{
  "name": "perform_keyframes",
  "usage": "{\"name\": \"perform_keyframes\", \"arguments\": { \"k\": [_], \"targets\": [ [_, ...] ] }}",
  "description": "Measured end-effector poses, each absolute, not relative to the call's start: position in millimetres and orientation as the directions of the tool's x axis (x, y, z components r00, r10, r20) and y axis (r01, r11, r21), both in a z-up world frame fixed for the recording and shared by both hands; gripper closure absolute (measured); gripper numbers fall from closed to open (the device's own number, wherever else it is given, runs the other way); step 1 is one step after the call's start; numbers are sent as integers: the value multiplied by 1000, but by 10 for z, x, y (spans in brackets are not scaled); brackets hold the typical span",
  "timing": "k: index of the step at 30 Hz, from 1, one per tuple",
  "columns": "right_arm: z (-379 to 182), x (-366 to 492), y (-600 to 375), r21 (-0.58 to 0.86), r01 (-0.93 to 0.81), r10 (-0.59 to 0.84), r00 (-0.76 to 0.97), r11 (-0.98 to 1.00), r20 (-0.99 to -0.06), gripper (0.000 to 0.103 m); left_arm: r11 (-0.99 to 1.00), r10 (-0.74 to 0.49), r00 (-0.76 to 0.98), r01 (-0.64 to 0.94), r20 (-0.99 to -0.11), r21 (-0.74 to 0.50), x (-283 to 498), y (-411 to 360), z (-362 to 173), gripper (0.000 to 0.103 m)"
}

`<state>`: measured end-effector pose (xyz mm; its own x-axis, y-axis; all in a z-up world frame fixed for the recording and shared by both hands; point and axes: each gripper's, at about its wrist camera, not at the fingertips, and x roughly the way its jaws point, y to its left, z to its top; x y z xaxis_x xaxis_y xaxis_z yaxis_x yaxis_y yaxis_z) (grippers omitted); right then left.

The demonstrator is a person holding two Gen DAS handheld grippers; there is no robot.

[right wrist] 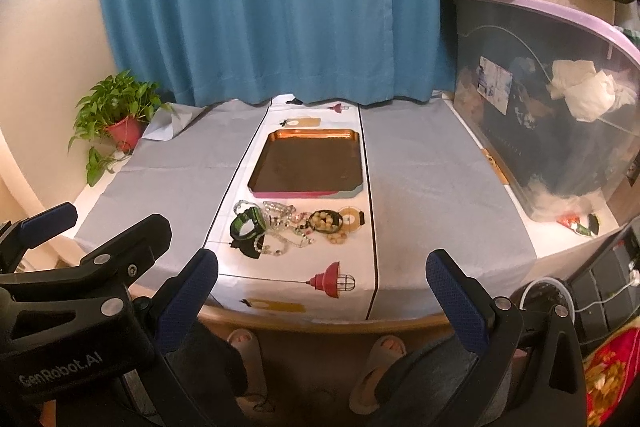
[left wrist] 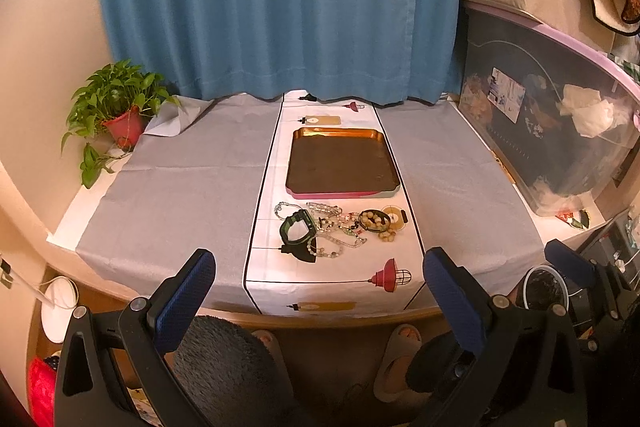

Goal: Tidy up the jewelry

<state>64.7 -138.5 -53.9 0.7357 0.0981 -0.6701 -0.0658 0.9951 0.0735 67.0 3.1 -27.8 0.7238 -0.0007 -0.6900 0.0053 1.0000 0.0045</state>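
1. The left gripper (left wrist: 320,275) is hanging at the near edge of the table (left wrist: 180,187) with its jaws spread wide and nothing between them; the right gripper (right wrist: 322,277) is doing the same just beside it, also wide open and empty.
2. The jewelry pile (left wrist: 340,229) is lying well ahead of both grippers, on the white runner (left wrist: 332,267) that is running down the middle of the grey tablecloth.
3. In the pile, a black and green watch (left wrist: 298,229) is sitting at the left, clear bead strands (left wrist: 332,239) are tangling through the middle, and a wooden bead bracelet (left wrist: 376,221) is resting at the right.
4. The tray (left wrist: 340,193), its dark floor bare, is sitting just behind the pile, farther from the grippers.
5. A potted plant (left wrist: 116,107) is standing at the far left corner, a blue curtain (left wrist: 280,7) is hanging behind the table, and a clear storage bin (left wrist: 560,131) is standing along the right edge.
6. Nothing is lying on the runner between the grippers and the pile.
7. Below the table edge, the person's feet in slippers (right wrist: 380,367) are showing.
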Motion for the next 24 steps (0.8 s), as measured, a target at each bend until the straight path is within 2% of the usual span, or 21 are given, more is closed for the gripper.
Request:
{"name": "perform_keyframes", "arguments": {
  "k": [24],
  "targets": [
    [-546, 638, -1381, 105, -84, 133, 715, 991, -686, 0, 1000, 11, 729, 3, -685, 20, 614, 11, -297, 0]
  ]
}}
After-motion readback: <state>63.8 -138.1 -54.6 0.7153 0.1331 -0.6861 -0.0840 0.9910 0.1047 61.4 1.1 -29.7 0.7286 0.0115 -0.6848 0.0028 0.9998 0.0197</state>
